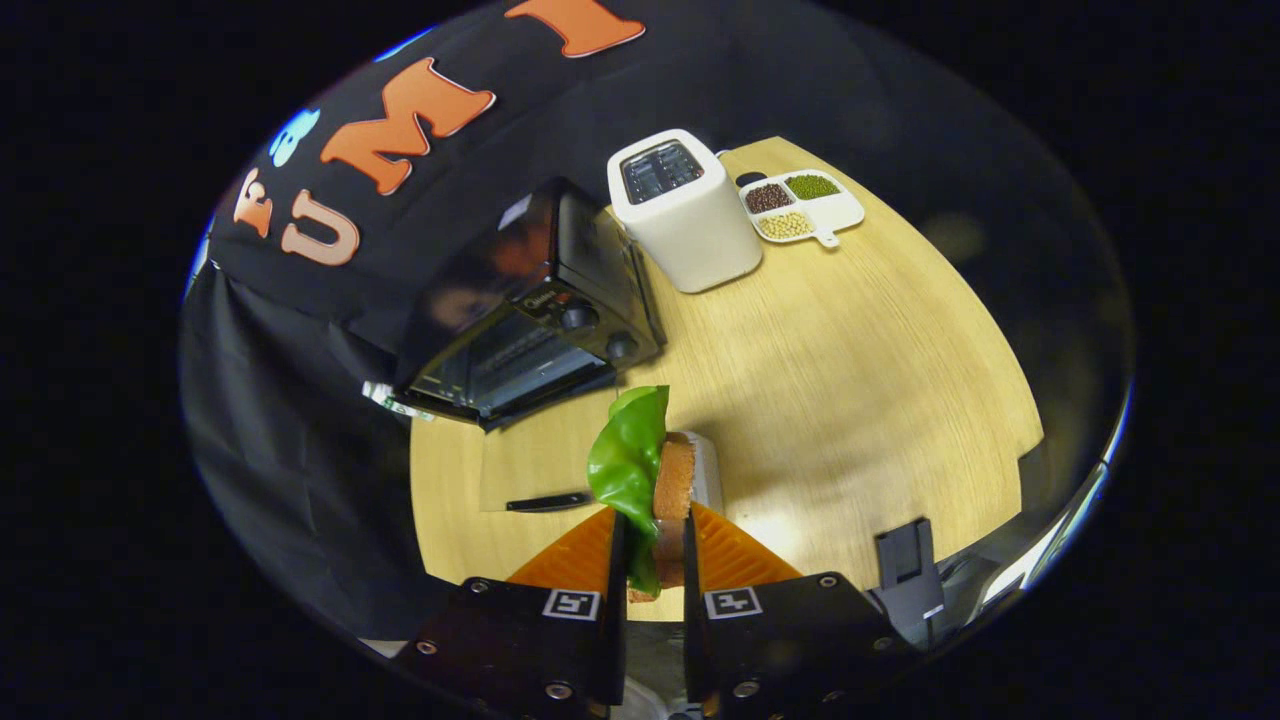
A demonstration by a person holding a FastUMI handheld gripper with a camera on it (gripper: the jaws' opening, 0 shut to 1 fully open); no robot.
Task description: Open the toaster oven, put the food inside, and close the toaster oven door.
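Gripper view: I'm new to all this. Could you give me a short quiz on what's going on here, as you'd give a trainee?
1. True or false: the toaster oven has its door shut.
2. What are the jaws closed on? A) the white toaster B) the lettuce sandwich C) the dish of beans
3. Fill in: the white toaster stands between the toaster oven and the ____.

Key: 1 false, the door lies folded down; 2 B; 3 dish of beans.

Bare surface (850, 400) right of gripper (655, 560) (clamped on sandwich (660, 480)); toaster oven (530, 310) open door blocks far left, toaster (685, 215) behind.
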